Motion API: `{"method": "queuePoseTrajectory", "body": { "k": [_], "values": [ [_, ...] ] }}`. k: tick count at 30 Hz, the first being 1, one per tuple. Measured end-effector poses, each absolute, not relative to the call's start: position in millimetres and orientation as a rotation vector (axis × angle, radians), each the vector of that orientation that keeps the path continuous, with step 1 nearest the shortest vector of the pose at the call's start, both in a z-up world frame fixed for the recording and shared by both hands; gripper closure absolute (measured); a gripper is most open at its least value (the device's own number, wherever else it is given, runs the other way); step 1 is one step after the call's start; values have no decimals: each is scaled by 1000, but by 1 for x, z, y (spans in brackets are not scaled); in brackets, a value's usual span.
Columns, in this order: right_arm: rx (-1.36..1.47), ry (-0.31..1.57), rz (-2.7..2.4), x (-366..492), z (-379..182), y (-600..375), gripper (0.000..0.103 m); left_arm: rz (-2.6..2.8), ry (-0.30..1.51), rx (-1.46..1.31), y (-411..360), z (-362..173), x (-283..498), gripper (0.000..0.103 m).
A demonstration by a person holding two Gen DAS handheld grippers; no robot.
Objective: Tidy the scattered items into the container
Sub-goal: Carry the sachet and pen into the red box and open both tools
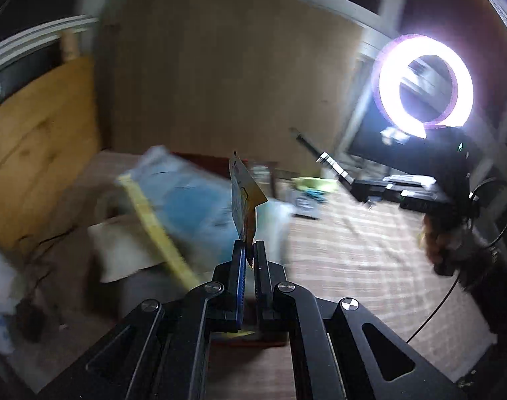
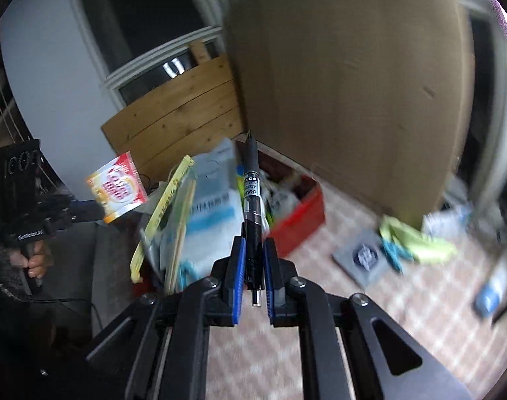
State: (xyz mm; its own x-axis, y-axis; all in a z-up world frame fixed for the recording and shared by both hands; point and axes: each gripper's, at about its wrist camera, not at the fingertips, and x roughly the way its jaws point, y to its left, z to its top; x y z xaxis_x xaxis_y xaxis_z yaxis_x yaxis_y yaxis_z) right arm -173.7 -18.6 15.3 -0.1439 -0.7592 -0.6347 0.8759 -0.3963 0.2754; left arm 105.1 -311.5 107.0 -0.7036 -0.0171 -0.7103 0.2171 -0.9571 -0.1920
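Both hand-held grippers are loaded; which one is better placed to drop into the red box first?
Right, probably. Its hand-held gripper holds the pen pointing toward the red box; the left hand-held gripper's sachet hangs off to the side.

The red container (image 2: 300, 211) is already crowded with packets and papers, and a tall cardboard sheet (image 2: 350, 76) rises right behind it, blocking any way in from the far side. On its left a leaning stack of blue-and-white packages (image 2: 210, 206) and a yellow ruler (image 2: 160, 210) hems it in. The checkered cloth (image 2: 320, 260) in front lies mostly bare, open up to a grey card (image 2: 363, 255) and green wrappers (image 2: 416, 236) to the right.
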Motion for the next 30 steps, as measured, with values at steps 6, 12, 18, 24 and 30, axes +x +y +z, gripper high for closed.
{"method": "queuePoseTrajectory", "body": {
  "k": [6,12,18,24,30],
  "values": [
    [852,300,-1757,-182,14,-86,92,-2685,473,1088,-349,96,127,99],
    [868,352,-1743,-186,2,-117,92,-2668,533,1062,-364,84,128,99],
    [883,388,-1738,-188,-7,-129,92,-2706,572,1074,-362,76,115,99],
    [922,416,-1742,-199,-15,-137,92,-2776,566,1072,-349,82,90,99],
    [970,385,-1779,-212,-16,-135,67,-2789,546,1098,-341,81,69,98]
  ]
}}
